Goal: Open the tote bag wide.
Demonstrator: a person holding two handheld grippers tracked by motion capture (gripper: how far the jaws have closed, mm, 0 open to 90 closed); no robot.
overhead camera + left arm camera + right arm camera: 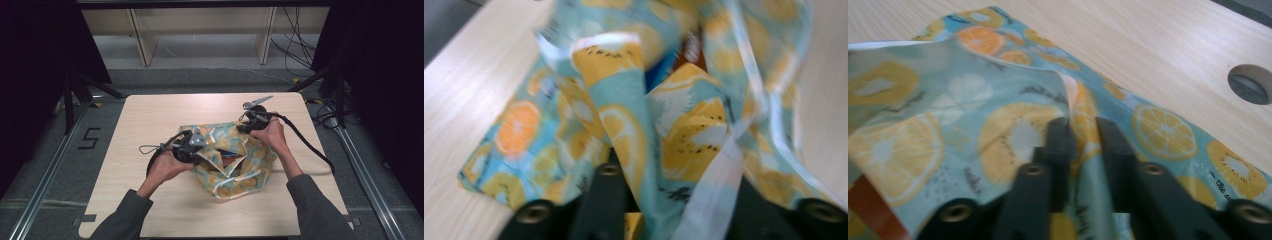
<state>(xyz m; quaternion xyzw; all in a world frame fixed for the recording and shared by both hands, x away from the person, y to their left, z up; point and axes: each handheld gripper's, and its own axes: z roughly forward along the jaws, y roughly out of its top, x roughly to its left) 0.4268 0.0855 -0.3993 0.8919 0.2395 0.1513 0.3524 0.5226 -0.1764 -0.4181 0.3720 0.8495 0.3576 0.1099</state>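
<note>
A teal cloth bag (231,159) printed with orange and lemon slices lies crumpled in the middle of the table (150,115). My left gripper (199,150) is at the bag's left side. In the left gripper view the bag's fabric (624,115) and a white strap (719,175) drape over and between the jaws, hiding their tips, and my left gripper (674,210) looks shut on it. My right gripper (246,127) is at the bag's far right corner. There a raised fold (1080,107) runs into the narrow gap of my right gripper (1087,127), and the jaws stand slightly apart.
Something red and blue (681,52) shows inside the bag's mouth. A round hole (1250,84) is cut in the tabletop near the right gripper. Cables trail from both grippers. Shelving legs and loose cables (295,45) lie on the floor beyond the table.
</note>
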